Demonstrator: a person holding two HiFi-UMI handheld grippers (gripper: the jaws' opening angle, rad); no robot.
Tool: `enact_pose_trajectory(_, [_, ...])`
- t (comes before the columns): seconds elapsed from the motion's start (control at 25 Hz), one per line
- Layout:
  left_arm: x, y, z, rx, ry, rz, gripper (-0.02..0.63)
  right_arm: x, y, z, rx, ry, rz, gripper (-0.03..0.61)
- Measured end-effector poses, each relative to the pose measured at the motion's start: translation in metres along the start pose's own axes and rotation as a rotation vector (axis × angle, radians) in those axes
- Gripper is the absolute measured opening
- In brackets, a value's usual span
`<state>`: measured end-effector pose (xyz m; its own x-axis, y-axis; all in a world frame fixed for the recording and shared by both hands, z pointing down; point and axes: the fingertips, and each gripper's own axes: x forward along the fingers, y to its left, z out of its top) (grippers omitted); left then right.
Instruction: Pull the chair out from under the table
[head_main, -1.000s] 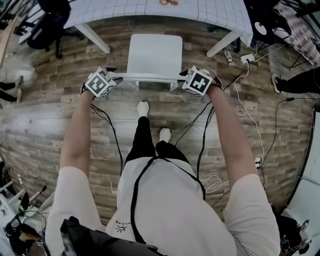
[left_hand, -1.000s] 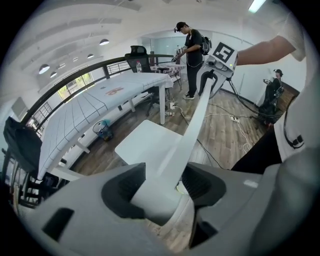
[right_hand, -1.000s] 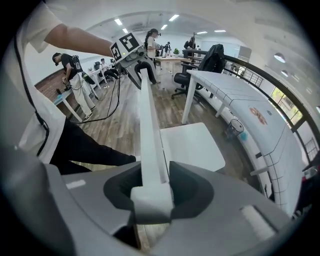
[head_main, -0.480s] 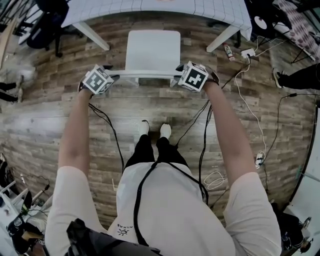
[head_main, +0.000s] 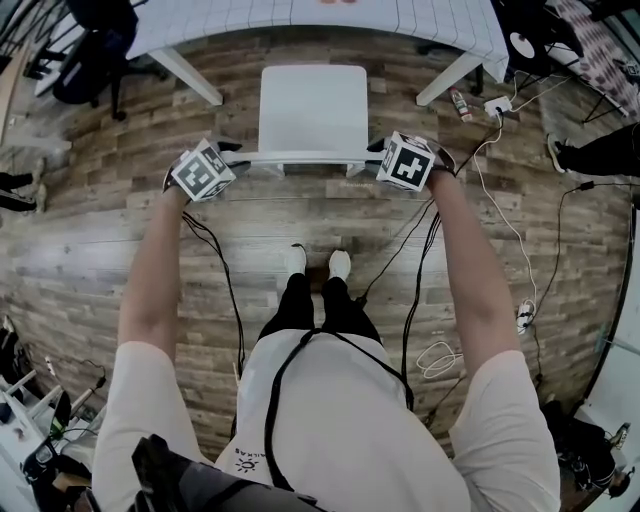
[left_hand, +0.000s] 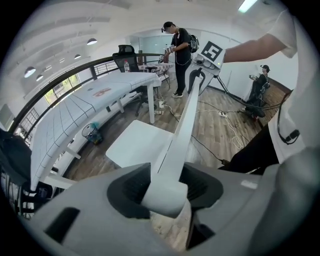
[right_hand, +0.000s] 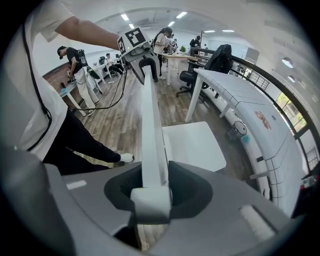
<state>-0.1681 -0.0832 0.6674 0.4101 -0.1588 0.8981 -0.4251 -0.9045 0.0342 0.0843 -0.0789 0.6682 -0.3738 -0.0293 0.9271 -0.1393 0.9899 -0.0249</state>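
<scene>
A: Where do we find the chair (head_main: 310, 105)?

B: At twelve o'clock from our shoes (head_main: 293, 260), on the wood floor (head_main: 100, 250). Its white seat lies between the two near legs of the table (head_main: 440, 25), and from the head view we see a strip of floor between the seat's far edge and the tabletop.

A: And the grippers?

B: We have one at each end of the chair's top rail (head_main: 305, 157). The left gripper (head_main: 232, 158) sits at the nine o'clock end and the right gripper (head_main: 378, 157) at the three o'clock end. Both point steeply down.

A: How do the left jaws stand?

B: They are closing with the rail's end between them. We see the rail against one pad and a dark gap at the other, so they are not yet clamped.

A: The right jaws?

B: They are closed on the other end of the rail, which runs away from them toward twelve o'clock in the right gripper view. The seat lies at two o'clock there.
</scene>
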Motion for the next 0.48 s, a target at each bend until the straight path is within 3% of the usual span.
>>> enact_pose_trajectory(0.48, [-0.013,-0.065,-0.02,0.056,0.002,-0.075,0.16,-0.007,0.066,-0.01,-0.025,0.037,0.046,0.118])
